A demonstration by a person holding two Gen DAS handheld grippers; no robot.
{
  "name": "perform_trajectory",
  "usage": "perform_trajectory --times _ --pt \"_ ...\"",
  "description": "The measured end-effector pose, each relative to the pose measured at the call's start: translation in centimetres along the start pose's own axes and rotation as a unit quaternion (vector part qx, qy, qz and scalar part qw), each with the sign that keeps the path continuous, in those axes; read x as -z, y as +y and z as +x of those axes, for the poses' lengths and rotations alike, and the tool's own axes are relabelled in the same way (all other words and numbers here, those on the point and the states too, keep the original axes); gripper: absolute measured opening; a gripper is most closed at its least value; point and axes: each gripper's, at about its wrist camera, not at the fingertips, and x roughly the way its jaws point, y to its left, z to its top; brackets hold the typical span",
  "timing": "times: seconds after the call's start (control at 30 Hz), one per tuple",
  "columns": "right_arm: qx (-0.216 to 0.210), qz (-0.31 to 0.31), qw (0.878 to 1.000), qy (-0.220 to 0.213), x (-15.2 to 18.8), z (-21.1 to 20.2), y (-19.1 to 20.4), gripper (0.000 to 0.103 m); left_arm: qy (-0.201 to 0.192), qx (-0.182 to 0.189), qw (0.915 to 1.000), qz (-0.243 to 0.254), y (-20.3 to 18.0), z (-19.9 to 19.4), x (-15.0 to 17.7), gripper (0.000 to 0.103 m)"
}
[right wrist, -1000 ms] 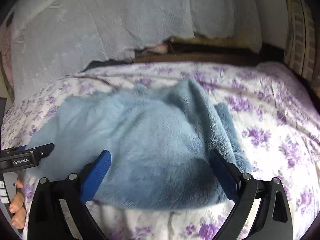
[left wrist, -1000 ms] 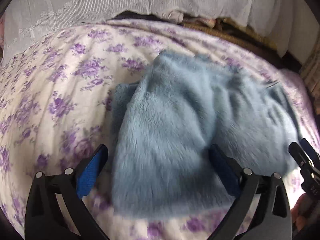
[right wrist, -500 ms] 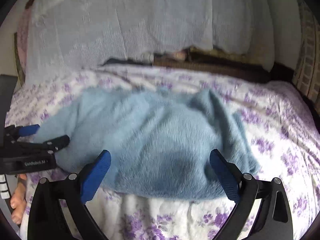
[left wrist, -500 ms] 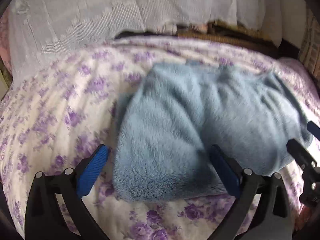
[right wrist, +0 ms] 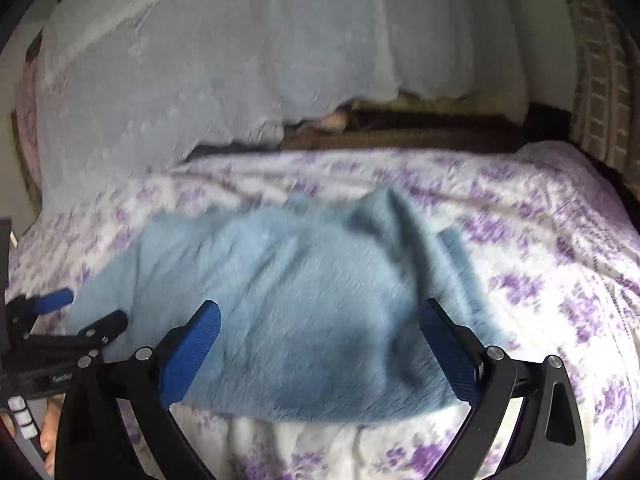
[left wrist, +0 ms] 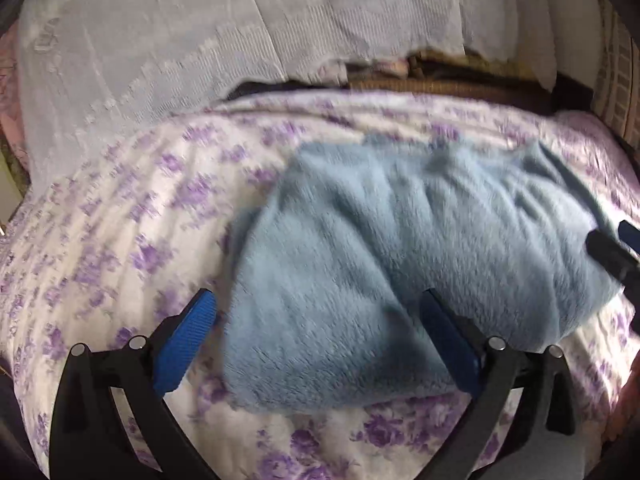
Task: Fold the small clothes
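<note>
Left hand-held gripper [left wrist: 316, 324] and right hand-held gripper [right wrist: 320, 332] spread wide over blue fleece garment [left wrist: 400, 240].

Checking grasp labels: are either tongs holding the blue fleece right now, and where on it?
Nothing is held. Both tongs, left and right, are wide open above the fluffy blue garment, which lies loose on the floral bedspread.

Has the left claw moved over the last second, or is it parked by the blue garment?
Yes. The left claw has drawn back: against the bedspread, more floral print shows below the blue garment.
</note>
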Motion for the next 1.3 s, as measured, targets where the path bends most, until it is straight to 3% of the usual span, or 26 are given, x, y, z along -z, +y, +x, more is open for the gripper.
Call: perform_trajectory --times 0.07,0.13,0.17,0.3,0.4,0.53,0.63,0.7,0.73,0.87,1.07,1.2,1.3 --pt "0.021 0.014 1.000 0.006 -0.2 0.7 -1.0 0.100 0.004 -0.002 1.0000 -0.008 0.2 0.4 -0.2 0.099" --pt "0.031 0.036 0.996 0.081 0.2 3.8 -2.1 0.100 0.052 -0.015 0.9985 -0.007 0.2 2.6 -0.2 0.099" --pt "0.022 0.044 0.992 0.115 0.3 5.1 -2.4 0.100 0.090 0.007 0.9958 -0.014 0.5 4.2 0.0 0.099" --pt "0.024 0.035 0.995 0.092 0.2 4.1 -1.8 0.100 0.100 0.047 0.9920 -0.061 2.3 4.5 0.1 0.099" --pt "0.012 0.058 0.997 0.040 0.0 1.8 -2.5 0.100 0.075 0.025 0.9958 -0.045 1.9 3.4 0.0 0.099" --pt "0.030 0.083 0.996 0.004 -0.2 0.6 -3.6 0.100 0.034 -0.001 0.9992 -0.019 1.0 1.7 0.0 0.099" --pt "0.063 0.097 0.992 0.042 0.1 2.0 -4.6 0.100 0.011 -0.006 0.9998 -0.015 0.6 0.6 0.0 0.099" --pt "0.060 0.120 0.986 0.099 0.6 4.2 -5.6 0.100 0.036 -0.010 0.9993 -0.005 0.2 1.7 0.0 0.099" --pt "0.054 0.127 0.985 0.104 0.6 4.5 -5.9 0.100 0.051 -0.011 0.9986 -0.002 0.1 2.3 0.2 0.099" --pt "0.051 0.130 0.986 0.092 0.6 4.1 -5.9 0.100 0.066 0.006 0.9976 -0.019 0.8 2.8 0.3 0.099" --pt "0.027 0.170 0.983 0.066 1.1 1.8 -6.8 0.100 0.039 -0.017 0.9991 0.003 0.0 1.8 0.5 0.098" --pt "-0.014 0.218 0.973 0.076 2.1 0.7 -7.9 0.100 0.036 -0.021 0.9991 0.009 -0.2 1.7 0.3 0.098" --pt "-0.049 0.268 0.959 0.082 3.3 0.0 -9.1 0.100 0.034 -0.020 0.9992 0.006 -0.1 1.6 0.3 0.098"
